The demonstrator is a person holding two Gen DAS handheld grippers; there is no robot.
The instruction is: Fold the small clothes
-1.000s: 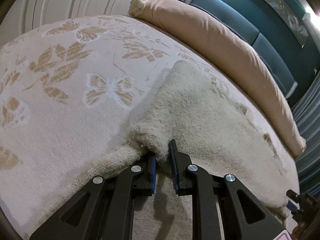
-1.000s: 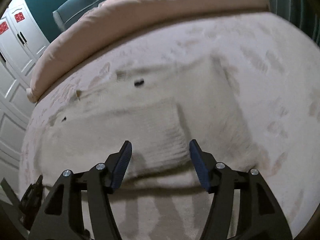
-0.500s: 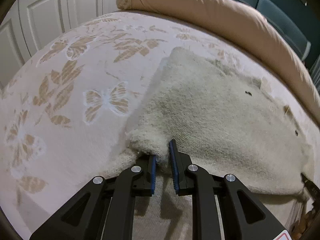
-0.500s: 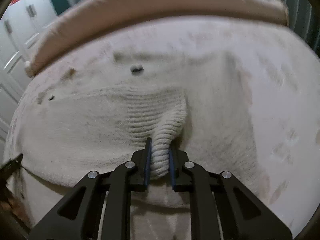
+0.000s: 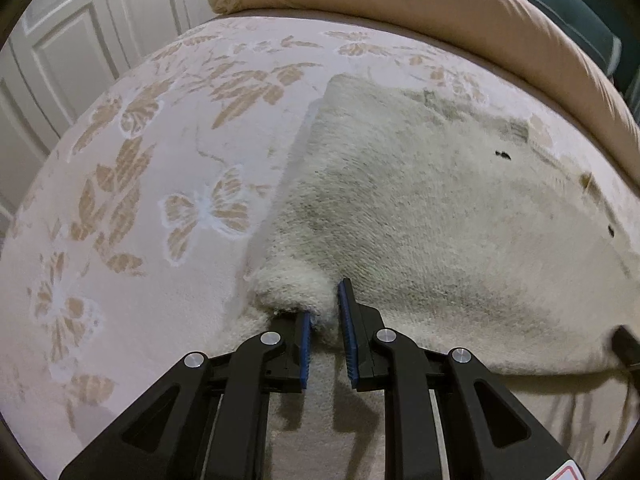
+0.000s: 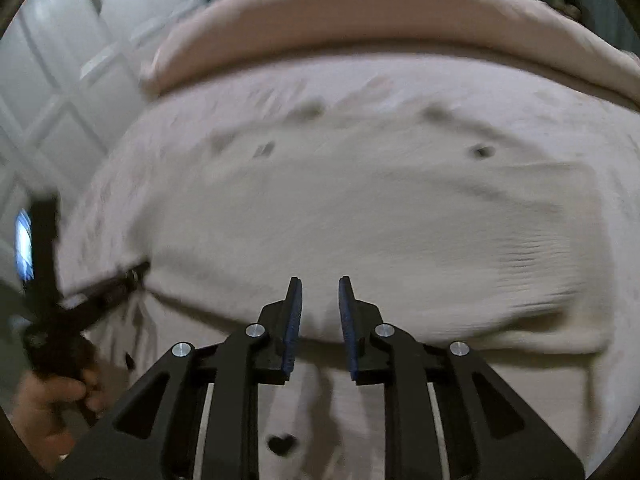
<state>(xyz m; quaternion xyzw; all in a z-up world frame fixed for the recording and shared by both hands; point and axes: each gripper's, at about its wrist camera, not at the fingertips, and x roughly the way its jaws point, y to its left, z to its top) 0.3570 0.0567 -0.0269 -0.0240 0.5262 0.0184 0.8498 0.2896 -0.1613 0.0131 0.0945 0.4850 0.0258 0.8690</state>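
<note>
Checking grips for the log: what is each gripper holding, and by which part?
Left gripper: jaws pinch the sweater by its near left corner. Right gripper: jaws narrow at its near edge; blur hides any grip.

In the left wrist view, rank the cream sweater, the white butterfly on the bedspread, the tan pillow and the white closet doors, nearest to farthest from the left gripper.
1. Cream sweater: pinched in the left gripper.
2. White butterfly: on the bedspread, left of the sweater.
3. Tan pillow: along the bed's far edge.
4. White closet doors: beyond the bed, upper left.

Both wrist cams close, angled down; share sweater (image 5: 420,220) on bed (image 5: 140,200).
</note>
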